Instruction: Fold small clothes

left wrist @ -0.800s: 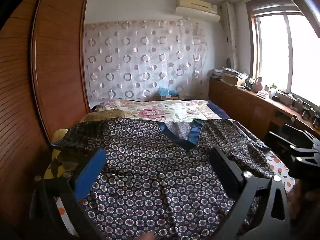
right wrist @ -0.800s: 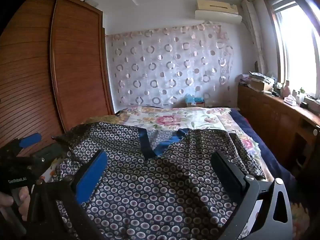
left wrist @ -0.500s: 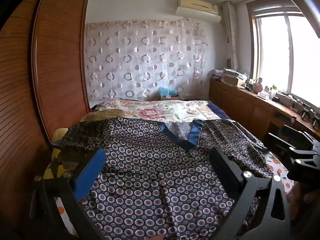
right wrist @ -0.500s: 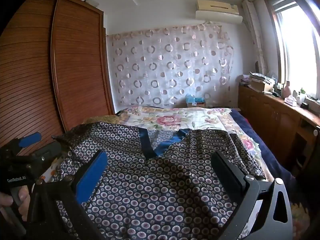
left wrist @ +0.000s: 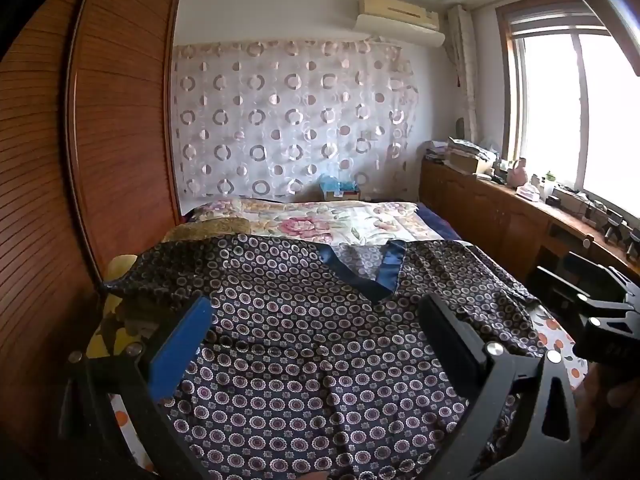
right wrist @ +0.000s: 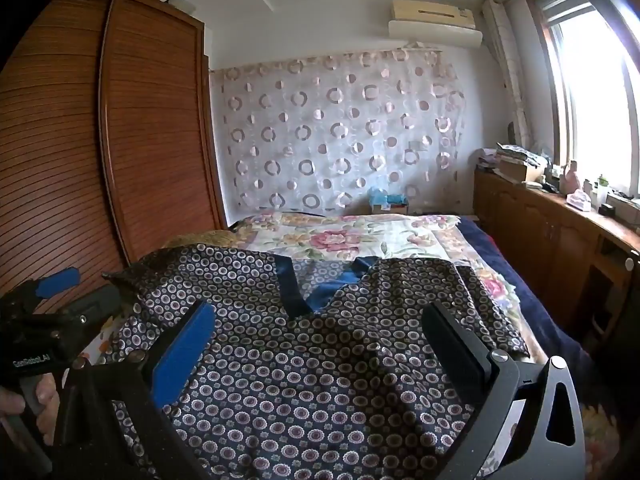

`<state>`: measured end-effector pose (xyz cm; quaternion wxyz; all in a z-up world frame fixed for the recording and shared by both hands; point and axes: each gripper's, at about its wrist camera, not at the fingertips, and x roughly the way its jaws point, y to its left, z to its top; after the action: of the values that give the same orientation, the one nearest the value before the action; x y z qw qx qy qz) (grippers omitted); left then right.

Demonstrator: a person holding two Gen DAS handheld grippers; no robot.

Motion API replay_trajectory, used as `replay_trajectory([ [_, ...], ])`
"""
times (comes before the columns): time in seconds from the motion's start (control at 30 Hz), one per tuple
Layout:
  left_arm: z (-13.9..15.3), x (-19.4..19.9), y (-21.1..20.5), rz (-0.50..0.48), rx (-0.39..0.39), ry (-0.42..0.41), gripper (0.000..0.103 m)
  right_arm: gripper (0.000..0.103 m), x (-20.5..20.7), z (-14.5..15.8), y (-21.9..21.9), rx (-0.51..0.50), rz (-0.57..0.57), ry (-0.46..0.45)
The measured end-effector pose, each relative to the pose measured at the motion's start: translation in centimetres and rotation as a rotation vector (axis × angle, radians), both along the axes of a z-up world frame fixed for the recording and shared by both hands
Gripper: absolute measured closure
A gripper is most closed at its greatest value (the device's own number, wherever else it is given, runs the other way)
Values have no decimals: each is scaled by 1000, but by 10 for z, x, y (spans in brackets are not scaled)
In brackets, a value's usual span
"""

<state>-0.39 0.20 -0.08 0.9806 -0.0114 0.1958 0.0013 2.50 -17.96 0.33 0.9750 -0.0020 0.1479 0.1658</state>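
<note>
A dark patterned shirt (left wrist: pixel 304 344) with small circle motifs and a blue V-neck trim (left wrist: pixel 360 276) lies spread flat on the bed, neck pointing away. It also shows in the right wrist view (right wrist: pixel 320 360). My left gripper (left wrist: pixel 316 336) is open and empty, held above the shirt's lower middle. My right gripper (right wrist: pixel 320 340) is open and empty above the shirt's lower part. The right gripper shows at the right edge of the left wrist view (left wrist: pixel 600 304), and the left gripper at the left edge of the right wrist view (right wrist: pixel 48 312).
A floral bedspread (left wrist: pixel 320 224) covers the bed beyond the shirt. A wooden wardrobe (left wrist: pixel 100 140) stands along the left. A wooden cabinet (left wrist: pixel 500 216) with clutter runs under the window on the right. A yellow pillow (left wrist: pixel 120 268) lies by the shirt's left sleeve.
Both grippers have shifted very slightly; the shirt lies as before and both grippers stay open.
</note>
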Motion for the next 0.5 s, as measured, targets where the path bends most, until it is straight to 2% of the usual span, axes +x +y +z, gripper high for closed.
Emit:
replay_trajectory([
  [0.5,1,1,2,11,-5,0,0,0,-1,2,-1,3,-1,-2],
])
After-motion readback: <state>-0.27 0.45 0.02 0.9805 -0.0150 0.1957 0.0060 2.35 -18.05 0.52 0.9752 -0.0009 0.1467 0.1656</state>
